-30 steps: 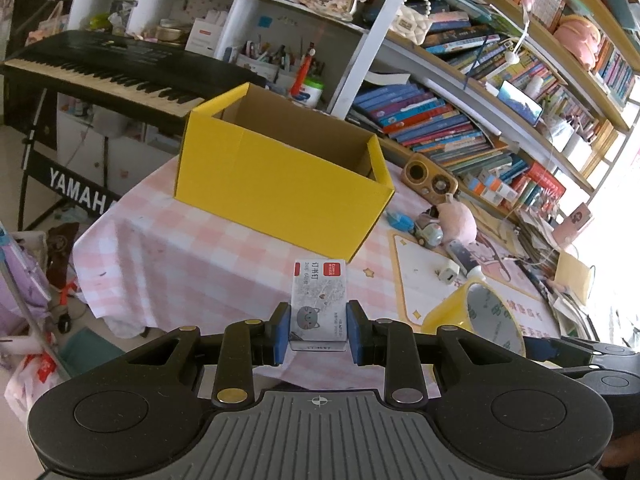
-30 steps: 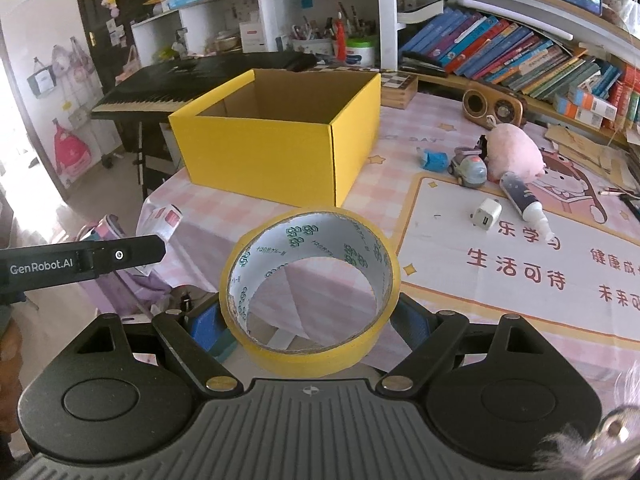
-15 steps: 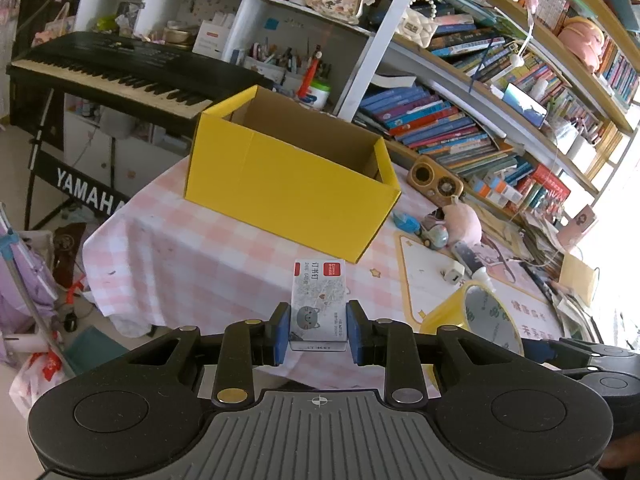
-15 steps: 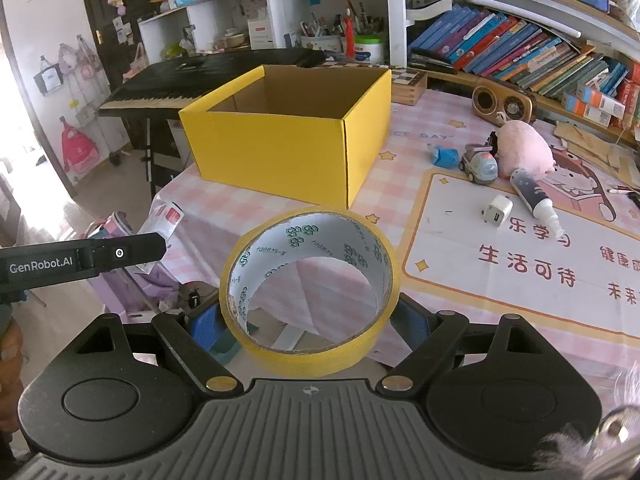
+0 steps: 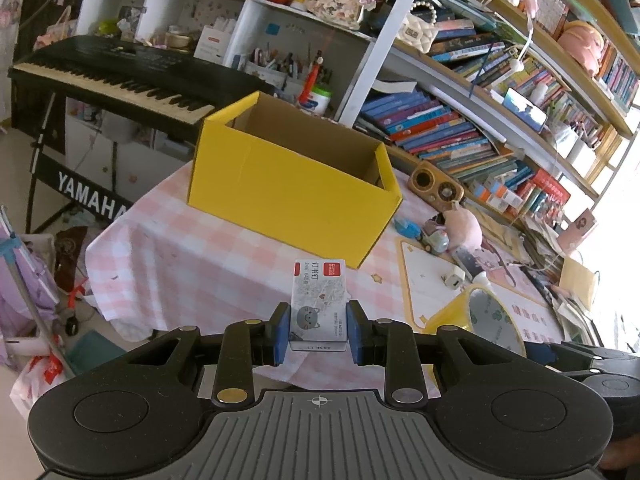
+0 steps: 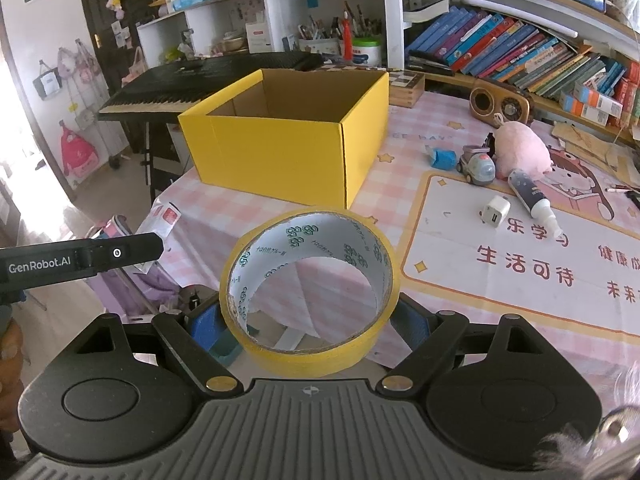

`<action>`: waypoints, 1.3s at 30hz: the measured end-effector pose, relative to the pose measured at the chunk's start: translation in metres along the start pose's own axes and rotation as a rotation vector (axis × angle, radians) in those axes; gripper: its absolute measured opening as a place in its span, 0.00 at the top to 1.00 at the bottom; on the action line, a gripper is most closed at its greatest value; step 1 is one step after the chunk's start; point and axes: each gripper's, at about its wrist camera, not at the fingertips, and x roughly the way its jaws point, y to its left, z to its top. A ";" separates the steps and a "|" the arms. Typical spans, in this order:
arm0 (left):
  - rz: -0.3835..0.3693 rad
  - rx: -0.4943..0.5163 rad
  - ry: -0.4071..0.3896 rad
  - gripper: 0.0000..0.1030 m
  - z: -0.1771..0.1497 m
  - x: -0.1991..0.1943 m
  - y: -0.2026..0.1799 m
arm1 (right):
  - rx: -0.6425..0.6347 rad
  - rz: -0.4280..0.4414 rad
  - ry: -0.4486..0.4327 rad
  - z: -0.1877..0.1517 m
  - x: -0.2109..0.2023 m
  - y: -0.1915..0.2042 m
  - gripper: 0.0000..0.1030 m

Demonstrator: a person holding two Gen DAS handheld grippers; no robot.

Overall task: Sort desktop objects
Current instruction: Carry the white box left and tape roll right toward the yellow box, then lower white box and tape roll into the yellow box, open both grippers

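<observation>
Bookshelves and a keyboard ring the pink-checked worktop (image 6: 248,216), where the yellow box (image 5: 296,192) stands open-topped at twelve o'clock from both claws, its visible inside looking bare. Since a second ago the box sits larger and higher in each view, so the load has edged toward it though neither grip has altered. Right claw (image 6: 312,320) is spread wide around the tape roll (image 6: 312,292), pads pressing its sides; left claw (image 5: 318,330) is pinched narrow on the staple box (image 5: 318,306). Judging by this, both items are likely box-bound, drops not yet made.
</observation>
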 end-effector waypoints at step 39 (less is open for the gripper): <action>0.040 0.040 -0.143 0.73 0.095 0.058 -0.008 | -0.116 0.108 -0.098 0.105 0.057 0.002 0.17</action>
